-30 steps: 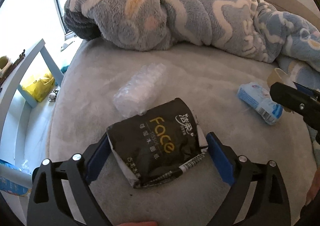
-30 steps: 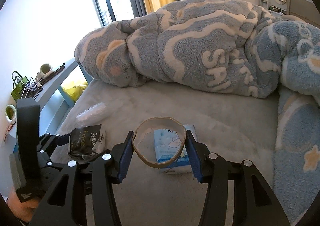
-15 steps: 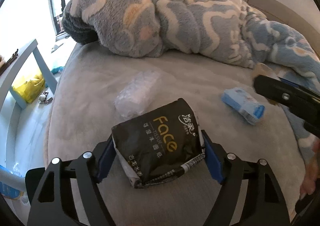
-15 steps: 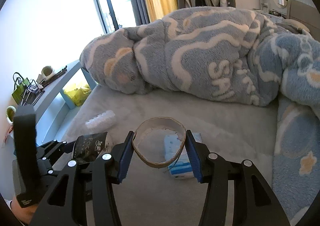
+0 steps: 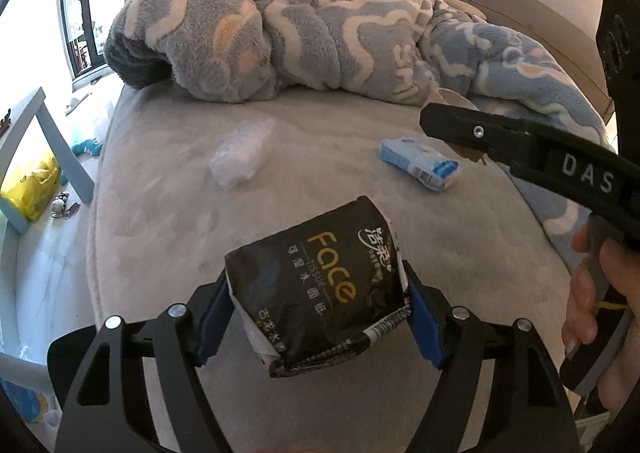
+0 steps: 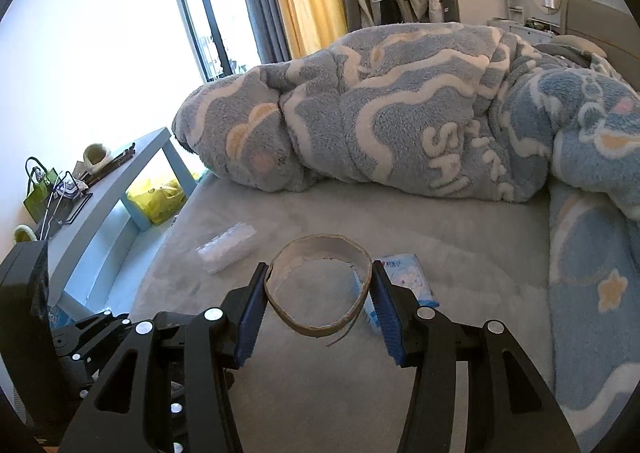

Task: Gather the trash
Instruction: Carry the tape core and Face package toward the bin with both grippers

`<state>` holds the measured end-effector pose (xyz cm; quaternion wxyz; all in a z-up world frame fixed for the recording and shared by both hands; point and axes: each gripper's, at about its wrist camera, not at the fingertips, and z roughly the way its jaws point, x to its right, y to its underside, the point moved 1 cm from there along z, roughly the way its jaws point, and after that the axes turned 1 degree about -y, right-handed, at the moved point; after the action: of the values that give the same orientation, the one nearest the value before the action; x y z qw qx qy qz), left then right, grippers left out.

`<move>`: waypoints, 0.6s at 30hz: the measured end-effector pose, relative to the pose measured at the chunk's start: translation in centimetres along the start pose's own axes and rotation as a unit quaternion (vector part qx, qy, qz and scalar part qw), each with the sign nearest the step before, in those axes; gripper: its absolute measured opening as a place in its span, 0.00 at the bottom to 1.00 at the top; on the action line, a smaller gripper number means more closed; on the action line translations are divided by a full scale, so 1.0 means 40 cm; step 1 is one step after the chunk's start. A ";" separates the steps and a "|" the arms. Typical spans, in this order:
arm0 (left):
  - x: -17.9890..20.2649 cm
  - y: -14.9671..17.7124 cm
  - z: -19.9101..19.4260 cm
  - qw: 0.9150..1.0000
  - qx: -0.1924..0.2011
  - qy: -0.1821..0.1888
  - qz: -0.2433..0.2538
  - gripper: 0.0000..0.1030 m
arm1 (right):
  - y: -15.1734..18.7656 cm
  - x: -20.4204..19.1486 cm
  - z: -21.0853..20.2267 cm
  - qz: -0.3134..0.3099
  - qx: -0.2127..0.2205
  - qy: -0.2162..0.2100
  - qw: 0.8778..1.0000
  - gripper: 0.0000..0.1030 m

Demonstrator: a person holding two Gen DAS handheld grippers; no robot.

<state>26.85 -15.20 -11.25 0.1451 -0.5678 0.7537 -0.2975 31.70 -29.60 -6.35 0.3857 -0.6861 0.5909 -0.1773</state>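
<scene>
In the left wrist view, a clear crumpled plastic wrapper (image 5: 240,155) is lying on the grey bed (image 5: 160,213) at centre left; it is looking feather-light and crackly, so it is best pinched across its bunched middle. Lower centre, the left tool (image 5: 318,313) is clamping a black tissue pack (image 5: 320,289) by its two side edges; the pack is soft and squashing a little, its film looking slippery, so a hold low across the body seems safest. At centre right a small blue tissue packet (image 5: 420,163) is resting on the bed, light and pliable.

In the right wrist view, lower centre, the right tool (image 6: 318,303) is gripping a torn cardboard ring (image 6: 320,285) across its width; the thin wall is bending oval and could buckle under a harder squeeze.
</scene>
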 end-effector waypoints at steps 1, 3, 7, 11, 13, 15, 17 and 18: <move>-0.002 0.005 -0.005 1.000 0.000 0.000 0.000 0.76 | 0.003 -0.004 -0.003 0.001 0.000 -0.001 1.000 0.50; -0.006 0.017 -0.024 1.000 0.001 0.002 0.003 0.76 | 0.008 -0.013 -0.009 0.001 0.001 0.000 1.000 0.50; -0.009 0.031 -0.056 1.000 0.006 0.007 0.011 0.76 | 0.023 -0.038 -0.021 0.001 0.001 -0.003 1.000 0.50; -0.017 0.050 -0.087 1.000 0.009 0.012 0.013 0.76 | 0.032 -0.065 -0.034 0.003 0.004 -0.007 1.000 0.50; -0.023 0.059 -0.102 1.000 0.011 0.013 0.015 0.76 | 0.036 -0.077 -0.040 0.002 0.005 -0.007 1.000 0.50; -0.029 0.066 -0.116 1.000 0.014 0.011 0.018 0.76 | 0.040 -0.087 -0.047 0.002 0.007 -0.006 1.000 0.50; -0.039 0.074 -0.134 1.000 0.020 0.009 0.020 0.76 | 0.043 -0.094 -0.051 0.003 0.008 -0.005 1.000 0.50; -0.044 0.077 -0.141 1.000 0.023 0.006 0.019 0.76 | 0.045 -0.099 -0.052 0.005 0.009 -0.006 1.000 0.50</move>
<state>21.90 -11.40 -8.94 0.1588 -0.5477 0.7586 -0.3153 28.08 -26.53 -5.50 0.3964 -0.6806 0.5905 -0.1761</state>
